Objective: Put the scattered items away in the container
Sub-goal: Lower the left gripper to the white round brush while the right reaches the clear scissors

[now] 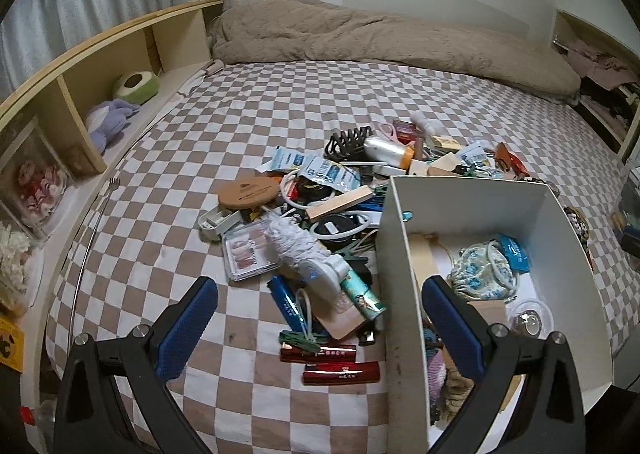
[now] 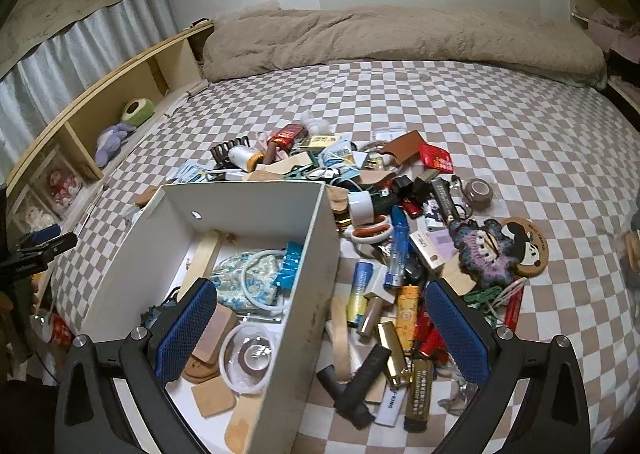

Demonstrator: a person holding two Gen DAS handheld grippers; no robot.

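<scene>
The white box (image 2: 256, 190) sits on the checked bed sheet (image 1: 260, 102) amid a heap of small clutter, already holding a flowered pouch (image 2: 248, 282), a white ring (image 2: 260, 278) and wooden pieces. The left gripper (image 1: 320, 318) hangs wide and empty, straddling the box's left wall; the right gripper (image 2: 320, 318) is equally wide and empty, straddling its right wall.
</scene>
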